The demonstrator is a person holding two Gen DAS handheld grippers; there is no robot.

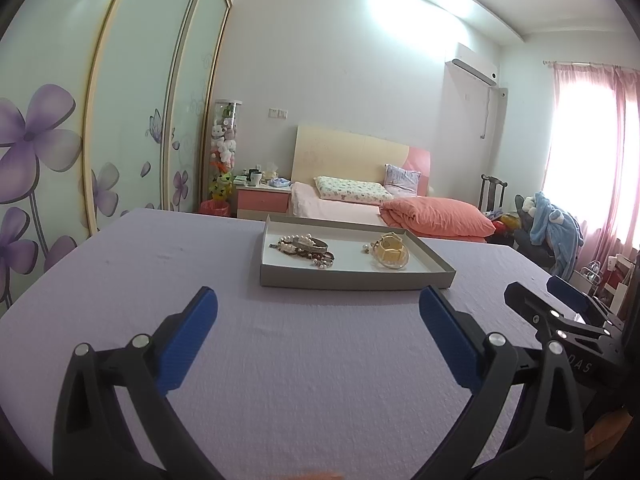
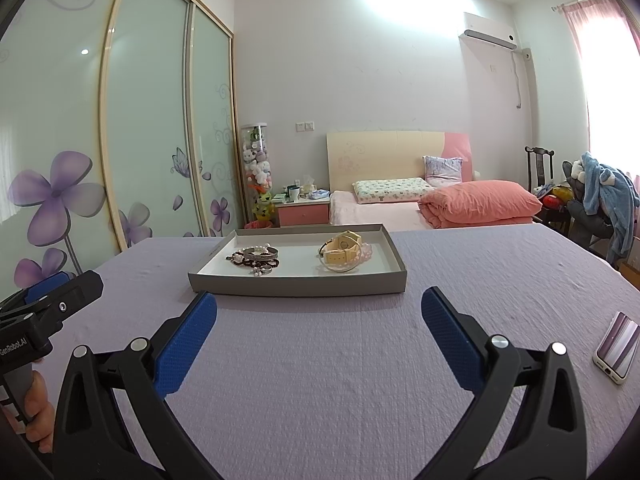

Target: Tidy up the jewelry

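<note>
A shallow grey tray (image 1: pixel 352 280) (image 2: pixel 296 286) with a white floor sits on the lilac tablecloth ahead of both grippers. In its left part lies a heap of pearl strands and dark bracelets (image 1: pixel 306 250) (image 2: pixel 256 260). In its right part lies a yellow watch on a clear beaded bracelet (image 1: pixel 390 254) (image 2: pixel 342 256). My left gripper (image 1: pixel 318 308) is open and empty, short of the tray's near wall. My right gripper (image 2: pixel 319 310) is open and empty, just short of the tray. The right gripper also shows at the right edge of the left wrist view (image 1: pixel 560 312).
A phone (image 2: pixel 616 346) lies on the cloth at the right. The table (image 1: pixel 120 272) ends behind the tray. Beyond are a bed (image 1: pixel 400 204), a pink nightstand (image 1: pixel 262 198), sliding wardrobe doors (image 1: pixel 120 120) on the left and a chair with clothes (image 2: pixel 600 200) on the right.
</note>
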